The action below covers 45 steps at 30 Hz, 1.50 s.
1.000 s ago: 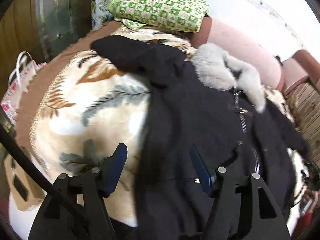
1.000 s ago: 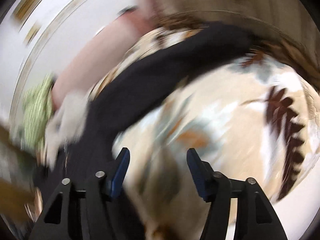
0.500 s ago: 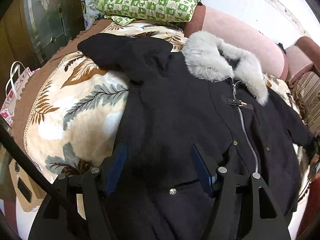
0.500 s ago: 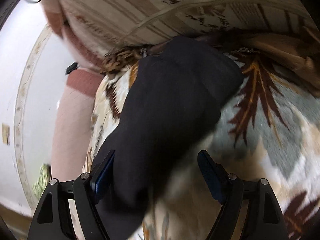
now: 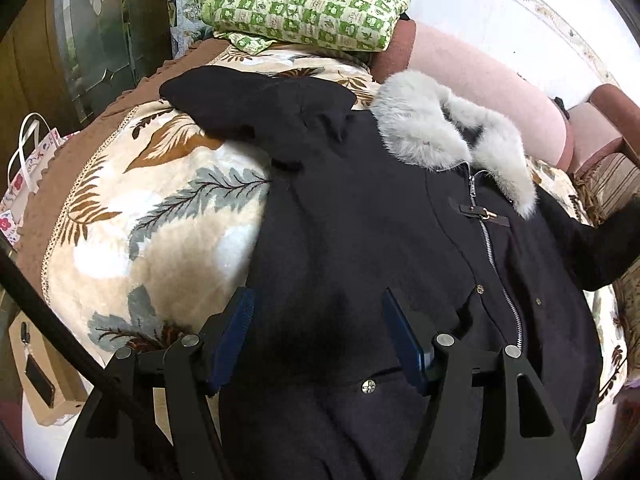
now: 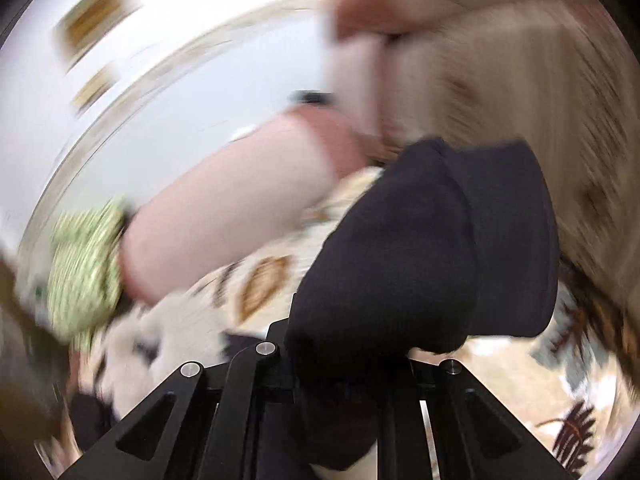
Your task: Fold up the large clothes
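A black coat (image 5: 360, 248) with a grey fur collar (image 5: 448, 140) and a zipper lies spread face up on a leaf-patterned blanket (image 5: 160, 216). Its left sleeve (image 5: 248, 100) lies folded near the blanket's far left. My left gripper (image 5: 320, 332) is open and hovers over the coat's lower front, holding nothing. My right gripper (image 6: 352, 364) is shut on the coat's right sleeve cuff (image 6: 432, 252) and holds it lifted; the fabric hides its fingertips. The right wrist view is motion-blurred. The lifted sleeve (image 5: 600, 240) shows at the right edge of the left wrist view.
A folded green checked quilt (image 5: 312, 4) rests on a pink sofa back (image 5: 480, 76) behind the coat. A gift bag (image 5: 24, 184) and a cardboard box (image 5: 36, 376) stand on the floor at left. A striped cushion (image 5: 612, 184) is at right.
My right gripper has closed on the black sleeve cuff and lifted it, swinging toward the coat. My left gripper has stayed open and shifted slightly over the coat's front.
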Tool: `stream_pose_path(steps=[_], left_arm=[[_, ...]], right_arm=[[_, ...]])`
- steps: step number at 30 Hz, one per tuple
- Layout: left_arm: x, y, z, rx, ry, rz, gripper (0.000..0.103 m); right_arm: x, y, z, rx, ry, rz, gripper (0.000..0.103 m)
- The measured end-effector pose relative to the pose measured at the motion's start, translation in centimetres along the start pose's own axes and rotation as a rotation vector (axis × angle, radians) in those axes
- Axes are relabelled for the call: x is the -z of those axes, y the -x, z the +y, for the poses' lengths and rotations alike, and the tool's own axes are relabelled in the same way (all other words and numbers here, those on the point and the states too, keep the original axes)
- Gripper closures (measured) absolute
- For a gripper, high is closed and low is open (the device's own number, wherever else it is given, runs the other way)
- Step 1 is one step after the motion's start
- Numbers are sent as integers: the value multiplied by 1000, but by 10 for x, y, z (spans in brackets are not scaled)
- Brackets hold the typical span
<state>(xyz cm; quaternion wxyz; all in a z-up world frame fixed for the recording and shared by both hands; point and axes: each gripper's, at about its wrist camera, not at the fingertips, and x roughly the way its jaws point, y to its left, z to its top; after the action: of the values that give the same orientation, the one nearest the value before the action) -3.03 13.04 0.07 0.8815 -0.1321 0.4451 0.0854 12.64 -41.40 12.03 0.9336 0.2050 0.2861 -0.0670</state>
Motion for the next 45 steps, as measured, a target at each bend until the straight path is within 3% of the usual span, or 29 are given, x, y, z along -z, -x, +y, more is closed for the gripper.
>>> stream_pose_path(steps=[3,6,9,13,16,17,18,21,26,31,34,35,36,38,40,45], left_arm=[[1,4,7,12,20,-11,38],[2,10,15,23,47,-23,38],[2,16,25,32,71,-36,38],[-1,24,32,51,81,-45,36],[-6,27,33,81,81,-48,29],[-8,26,32,90,81,-44,28],[-12,24,29,110,79,-35,28],[-23,11,13,157,56,-9,27],[-46,-27,-37,212,-24,51,26],[-70,-73,-84,312,-31,146,26],[-83,-106,-111,275,-44,179,26],[-85,-114,-116,262,-52,182,37],[-85,-125,-126,222,-74,191,62],[-85,-140,-139,131,-138,216,90],[-93,-139,-145,83,-161,186,93],[-144,-102,-122,83,-93,46,93]], right_arm=[[26,-2,93,-71,241,29,88],[71,-12,162,-135,414,77,88],[140,-36,224,-188,577,163,87],[230,-70,263,-197,781,294,75],[276,-78,273,-177,906,344,68],[288,-74,272,-161,951,328,61],[293,-69,268,-174,965,319,49],[285,-46,251,-228,910,301,34],[244,-7,205,-297,693,255,26],[214,24,156,-299,503,216,26],[205,39,132,-282,429,190,26],[204,43,126,-278,414,186,26],[203,45,121,-276,396,186,26],[201,46,113,-270,368,186,26],[198,46,105,-254,346,183,26],[187,45,96,-230,330,170,25]])
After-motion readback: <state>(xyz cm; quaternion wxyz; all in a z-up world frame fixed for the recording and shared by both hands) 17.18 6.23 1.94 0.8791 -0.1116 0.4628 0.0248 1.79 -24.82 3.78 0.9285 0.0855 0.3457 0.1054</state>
